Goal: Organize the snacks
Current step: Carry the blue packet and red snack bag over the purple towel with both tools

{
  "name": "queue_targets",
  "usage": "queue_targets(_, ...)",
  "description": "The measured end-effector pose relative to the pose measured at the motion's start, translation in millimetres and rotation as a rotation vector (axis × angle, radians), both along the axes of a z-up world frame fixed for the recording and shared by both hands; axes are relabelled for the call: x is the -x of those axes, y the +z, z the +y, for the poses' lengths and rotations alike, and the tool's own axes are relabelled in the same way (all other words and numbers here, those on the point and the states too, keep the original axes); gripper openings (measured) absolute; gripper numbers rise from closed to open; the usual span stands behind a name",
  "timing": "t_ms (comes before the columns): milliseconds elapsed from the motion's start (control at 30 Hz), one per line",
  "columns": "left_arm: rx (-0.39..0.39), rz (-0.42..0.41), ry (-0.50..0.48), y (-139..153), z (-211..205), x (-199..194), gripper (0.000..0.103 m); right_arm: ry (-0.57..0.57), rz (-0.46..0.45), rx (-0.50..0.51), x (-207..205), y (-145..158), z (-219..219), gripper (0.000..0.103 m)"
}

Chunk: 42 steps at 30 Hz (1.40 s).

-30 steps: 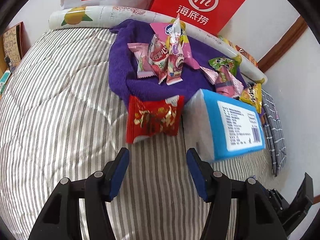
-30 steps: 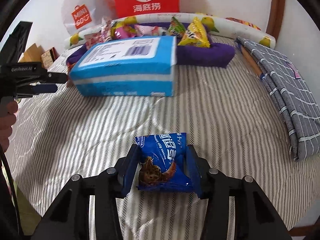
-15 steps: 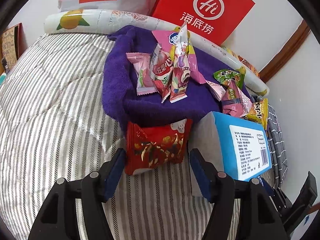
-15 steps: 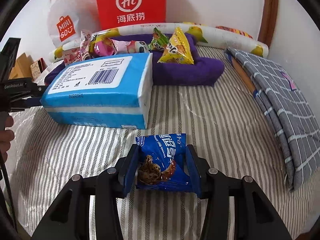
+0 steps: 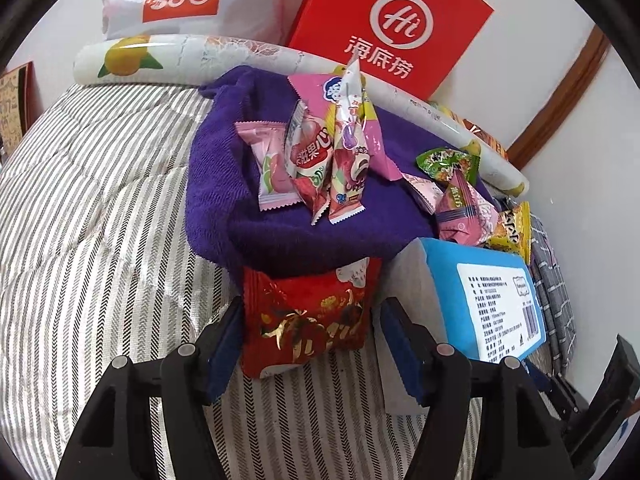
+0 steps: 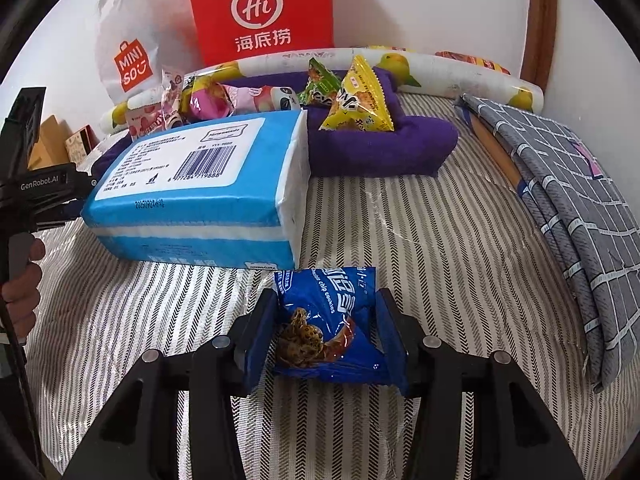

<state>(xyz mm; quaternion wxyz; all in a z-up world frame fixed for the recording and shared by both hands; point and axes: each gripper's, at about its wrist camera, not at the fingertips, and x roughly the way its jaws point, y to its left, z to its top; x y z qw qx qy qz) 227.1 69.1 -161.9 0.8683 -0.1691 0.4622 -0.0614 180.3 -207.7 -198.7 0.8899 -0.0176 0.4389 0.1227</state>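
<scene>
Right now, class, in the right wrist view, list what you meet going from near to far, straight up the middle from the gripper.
Right gripper → blue cookie packet → blue tissue pack → purple towel → fruit-print roll → red paper bag.

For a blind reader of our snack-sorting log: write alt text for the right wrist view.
The right gripper is opening around a blue cookie packet on a striped bedcover. Just beyond lies a blue tissue pack, then a purple towel piled with snack packets, with a red bag against the wall.
</scene>
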Motion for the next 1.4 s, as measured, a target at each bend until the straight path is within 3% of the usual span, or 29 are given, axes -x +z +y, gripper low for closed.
queue_targets(367, -0.041, -0.069, -0.025, -2, -3, 8, 0.063, 0.006, 0.0, 0.005, 0, 0, 1, 0.054)
queue_targets(500, -0.077, -0.077, -0.019, -2, -3, 13, 0.049, 0.006, -0.001, 0.005, 0, -1, 2, 0.054)
queue_targets(633, -0.037, -0.089, -0.004, -2, 5, 16, 0.043, 0.006, -0.001, 0.005, 0, -1, 2, 0.054)
queue_targets(1100, -0.045, -0.091, -0.007, 13, 9, 36, 0.042, -0.018, -0.011, 0.0, 1, 2, -3, 0.045)
queue_targets(1267, -0.052, -0.09, -0.019, 26, 8, 53, 0.042, -0.021, 0.0, -0.063, 10, 9, -5, 0.045)
queue_targets(1400, -0.056, -0.093, -0.026, 35, 1, 68, 0.042, -0.011, -0.035, -0.056, 26, 27, 1, 0.045)
